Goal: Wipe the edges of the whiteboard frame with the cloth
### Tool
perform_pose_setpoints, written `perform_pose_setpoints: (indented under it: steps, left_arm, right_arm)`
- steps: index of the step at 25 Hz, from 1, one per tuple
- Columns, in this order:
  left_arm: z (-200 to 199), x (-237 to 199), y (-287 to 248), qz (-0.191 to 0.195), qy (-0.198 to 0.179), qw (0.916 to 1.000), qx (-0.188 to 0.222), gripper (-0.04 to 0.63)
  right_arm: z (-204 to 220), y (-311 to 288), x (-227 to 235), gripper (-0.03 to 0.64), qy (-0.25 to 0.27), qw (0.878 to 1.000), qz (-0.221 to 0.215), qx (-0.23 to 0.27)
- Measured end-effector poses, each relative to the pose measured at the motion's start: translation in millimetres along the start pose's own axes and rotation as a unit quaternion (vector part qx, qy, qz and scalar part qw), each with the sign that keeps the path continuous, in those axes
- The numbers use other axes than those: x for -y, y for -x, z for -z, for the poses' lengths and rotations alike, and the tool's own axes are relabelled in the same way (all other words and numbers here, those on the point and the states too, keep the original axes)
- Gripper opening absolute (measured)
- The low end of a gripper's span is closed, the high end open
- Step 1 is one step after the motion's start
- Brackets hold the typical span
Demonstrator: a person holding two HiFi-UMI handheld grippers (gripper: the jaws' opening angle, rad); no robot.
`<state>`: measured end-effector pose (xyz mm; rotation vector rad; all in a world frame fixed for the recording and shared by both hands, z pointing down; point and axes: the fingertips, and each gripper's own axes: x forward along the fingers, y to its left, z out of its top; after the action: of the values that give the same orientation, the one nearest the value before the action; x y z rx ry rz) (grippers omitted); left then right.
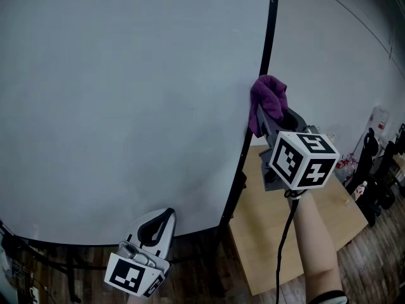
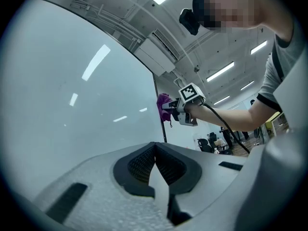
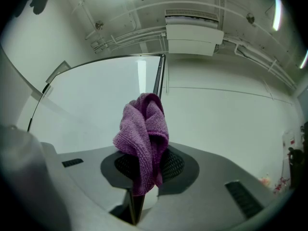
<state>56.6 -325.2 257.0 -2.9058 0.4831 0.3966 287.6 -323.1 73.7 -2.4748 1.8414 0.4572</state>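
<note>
Your right gripper (image 1: 264, 120) clamps the bunched purple cloth (image 1: 269, 95) at the right edge of the whiteboard frame (image 1: 266, 37), 2 o'clock. Your left gripper (image 1: 163, 215), jaws together on nothing, hangs at 7 o'clock. Drag too hard and the loose wad may pull free, letting bare jaws scrape the frame.

Wooden table (image 1: 256, 233); beside it, perhaps dark chairs (image 1: 380, 170)

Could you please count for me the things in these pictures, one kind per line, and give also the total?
Grey two-jaw grippers with marker cubes: 2, the left gripper and the right gripper
Purple microfibre cloth: 1
White whiteboard with a black frame: 1
Light wooden table: 1
Total: 5
</note>
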Motion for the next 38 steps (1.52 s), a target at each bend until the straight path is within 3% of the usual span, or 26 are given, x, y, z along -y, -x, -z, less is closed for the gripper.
perform_pose_setpoints:
  steps: [38]
  left_arm:
    - [12, 18, 12, 0.014, 0.021, 0.9996, -0.013, 0.017]
  right_arm:
    - [123, 27, -20, 0.078, -0.005, 0.992, -0.007, -0.126]
